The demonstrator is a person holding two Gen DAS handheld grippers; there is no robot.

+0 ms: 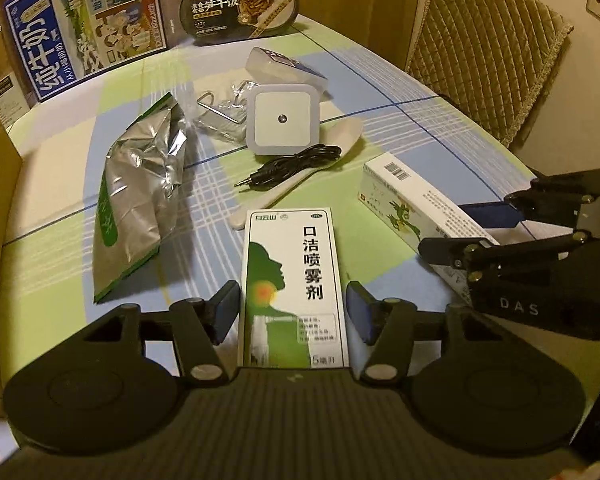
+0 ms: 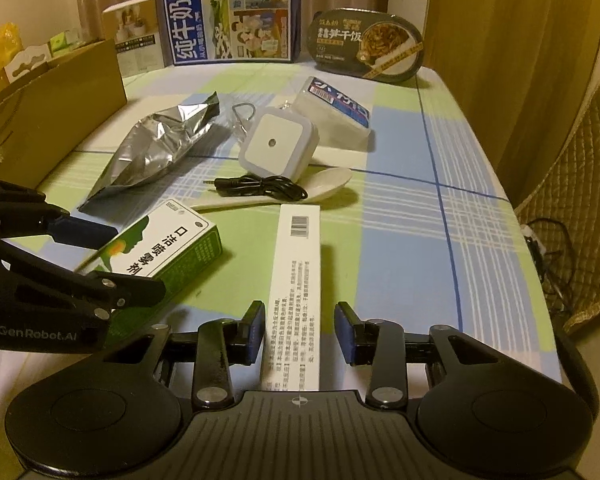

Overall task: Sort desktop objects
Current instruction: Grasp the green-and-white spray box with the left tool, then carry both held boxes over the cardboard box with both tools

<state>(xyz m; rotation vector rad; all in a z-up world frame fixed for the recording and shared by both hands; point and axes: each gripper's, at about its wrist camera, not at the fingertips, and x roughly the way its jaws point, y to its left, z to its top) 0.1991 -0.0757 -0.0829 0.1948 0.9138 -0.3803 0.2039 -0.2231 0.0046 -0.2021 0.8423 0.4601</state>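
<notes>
A green-and-white spray box (image 1: 290, 280) lies on the checked tablecloth between the open fingers of my left gripper (image 1: 292, 312); the pads stand beside it with small gaps. It also shows in the right wrist view (image 2: 156, 244). A long white ointment box (image 2: 296, 288) lies between the open fingers of my right gripper (image 2: 300, 332), not clamped. It also shows in the left wrist view (image 1: 412, 208). Each gripper appears in the other's view, the right one (image 1: 476, 224) and the left one (image 2: 112, 256).
Behind lie a foil pouch (image 1: 140, 188), a white square night light (image 1: 282, 120), a black audio cable (image 1: 288, 164) on a white spoon (image 1: 340, 140), a clear plastic case (image 1: 284, 68), a milk carton box (image 1: 84, 24), a black rice bowl pack (image 1: 240, 4). A cardboard box (image 2: 48, 112) stands left; a padded chair (image 1: 488, 48) right.
</notes>
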